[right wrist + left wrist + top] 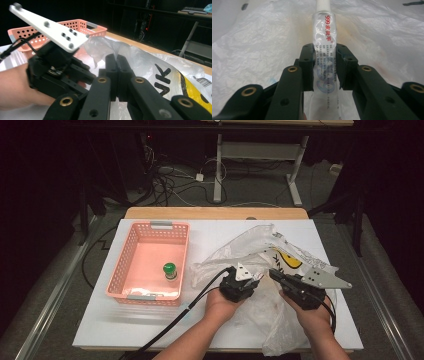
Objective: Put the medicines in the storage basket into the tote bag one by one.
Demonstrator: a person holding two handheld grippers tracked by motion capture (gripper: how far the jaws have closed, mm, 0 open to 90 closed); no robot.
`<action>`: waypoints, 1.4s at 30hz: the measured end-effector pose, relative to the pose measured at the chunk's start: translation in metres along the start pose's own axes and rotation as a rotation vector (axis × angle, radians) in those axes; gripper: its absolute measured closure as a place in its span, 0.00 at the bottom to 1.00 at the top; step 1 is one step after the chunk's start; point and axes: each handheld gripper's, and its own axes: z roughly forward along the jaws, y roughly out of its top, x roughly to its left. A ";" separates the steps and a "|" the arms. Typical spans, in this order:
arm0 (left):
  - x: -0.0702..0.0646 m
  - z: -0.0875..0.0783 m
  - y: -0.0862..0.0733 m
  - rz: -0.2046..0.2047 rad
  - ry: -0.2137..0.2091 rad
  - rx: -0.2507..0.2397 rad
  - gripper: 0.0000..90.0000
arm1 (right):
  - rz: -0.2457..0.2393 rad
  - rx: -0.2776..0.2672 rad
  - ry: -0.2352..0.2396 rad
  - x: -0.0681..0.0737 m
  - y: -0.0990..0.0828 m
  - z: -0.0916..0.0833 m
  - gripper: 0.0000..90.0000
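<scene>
L claw [325, 67] grips ointment tube [325, 37] over plastic bag [260, 250]; R claw [116, 72] clamped on bag edge, right of pink basket [131, 245].

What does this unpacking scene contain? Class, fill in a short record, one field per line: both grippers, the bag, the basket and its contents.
left gripper: shut on a white ointment tube with red "999" print, inside the bag
right gripper: shut, pinching the edge of the plastic bag
plastic bag: translucent white with yellow and black print, crumpled on the white table
basket: pink, perforated, left of the bag
basket contents: one small bottle with a green cap, upright
</scene>
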 end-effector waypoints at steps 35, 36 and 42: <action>-0.008 -0.046 -0.023 -0.014 -0.174 -0.014 0.33 | 0.004 0.012 -0.003 -0.001 -0.003 -0.001 1.00; -0.008 -0.049 -0.024 -0.015 -0.174 -0.020 0.30 | 0.005 0.012 -0.002 -0.001 -0.003 -0.001 1.00; -0.011 -0.073 -0.029 0.002 -0.157 -0.035 0.15 | 0.005 0.014 -0.004 -0.001 -0.004 -0.002 1.00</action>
